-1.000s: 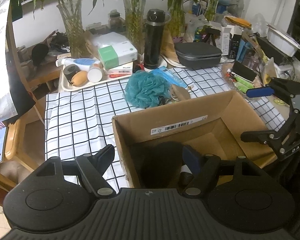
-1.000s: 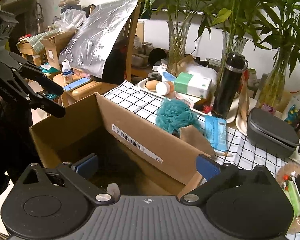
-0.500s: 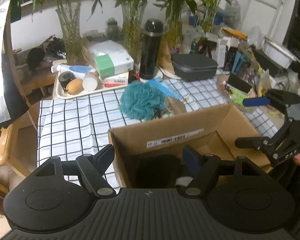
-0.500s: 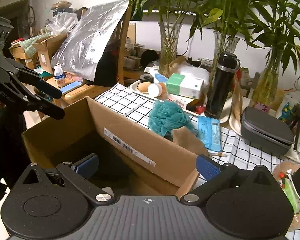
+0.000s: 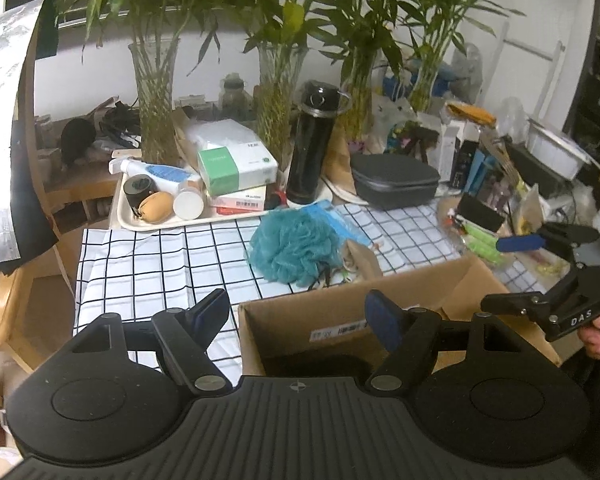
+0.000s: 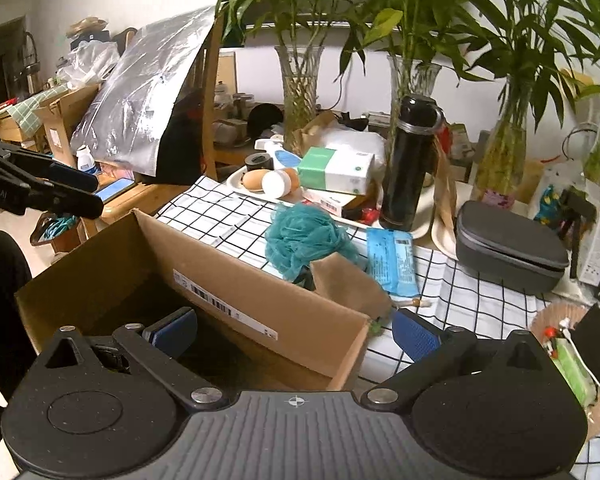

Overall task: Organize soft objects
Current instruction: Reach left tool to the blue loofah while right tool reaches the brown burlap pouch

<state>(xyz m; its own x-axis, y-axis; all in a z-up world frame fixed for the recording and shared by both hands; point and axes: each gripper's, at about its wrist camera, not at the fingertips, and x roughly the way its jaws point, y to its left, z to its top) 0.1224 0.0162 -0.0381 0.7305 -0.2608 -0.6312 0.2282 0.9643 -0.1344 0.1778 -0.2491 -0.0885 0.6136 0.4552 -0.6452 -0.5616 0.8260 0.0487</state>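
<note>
Both my grippers hover empty over the cardboard box [image 6: 260,308].
My left gripper [image 5: 300,316] and right gripper [image 6: 296,332] are spread wide, pinching nothing; the teal bath pouf [image 5: 294,250] lies on the checked tablecloth [image 5: 148,264] just behind the box.

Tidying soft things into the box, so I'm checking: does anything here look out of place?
The teal bath pouf sits loose on the checkered cloth, just behind the cardboard box, not inside it. Both grippers, left and right, are open and empty.
</note>
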